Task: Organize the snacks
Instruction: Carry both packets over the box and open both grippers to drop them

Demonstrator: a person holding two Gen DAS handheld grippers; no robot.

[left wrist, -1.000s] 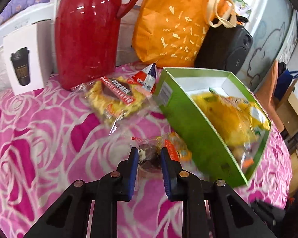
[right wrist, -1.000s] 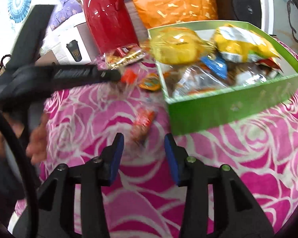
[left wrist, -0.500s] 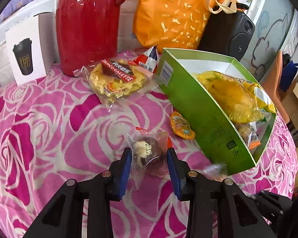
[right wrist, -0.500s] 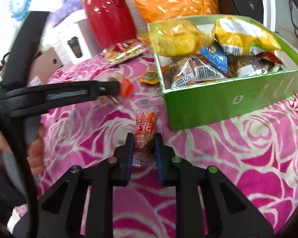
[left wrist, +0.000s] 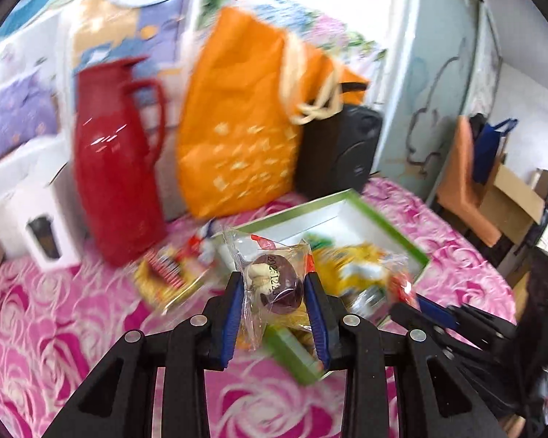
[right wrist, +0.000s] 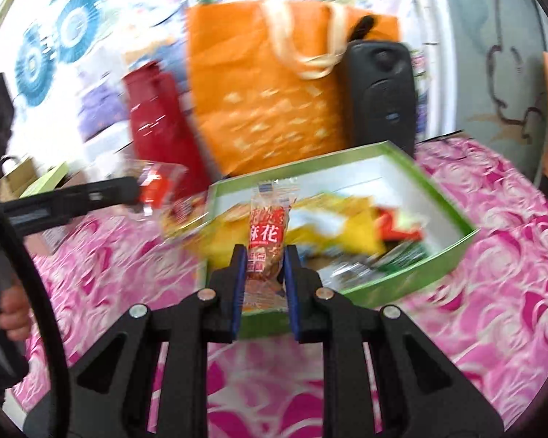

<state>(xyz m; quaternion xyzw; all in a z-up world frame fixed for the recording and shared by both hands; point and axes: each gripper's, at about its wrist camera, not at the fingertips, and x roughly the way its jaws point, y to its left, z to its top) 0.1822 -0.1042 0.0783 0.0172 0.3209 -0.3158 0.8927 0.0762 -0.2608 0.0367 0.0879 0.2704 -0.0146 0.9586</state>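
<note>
- Snacks are in the air in both hands: the left claw (left wrist: 276, 297) is clamped on a clear-wrapped round cake (left wrist: 274, 280), and the right claw (right wrist: 262, 261) is pinched shut on a red twist-snack packet (right wrist: 267, 235).
- The green box (right wrist: 413, 281), already part-filled with yellow and red packets, sits on the pink rose-patterned tabletop (right wrist: 493, 255); it is where I judge both snacks are meant to go.
- From the right claw, the box lies straight ahead and below: the packet's lower end hangs over the near wall, its long axis standing upright and running away along the fingers.
- From the left claw, the box also lies ahead and slightly right, its near corner under the fingertips; the cake has no marked long axis, only loose wrapper trailing down between the pads.
- Both claws look about equally close to the box, one toward each side of it; in the left wrist view the right claw appears just right of the left one.
- Judgement: the next move is a short forward-and-down carry, then a release. The risk is the two claws crowding the same near corner.
- Outside the box, a yellow biscuit pack (left wrist: 164, 277) lies on the tabletop by the red jug (left wrist: 117, 168), not yet sorted.
</note>
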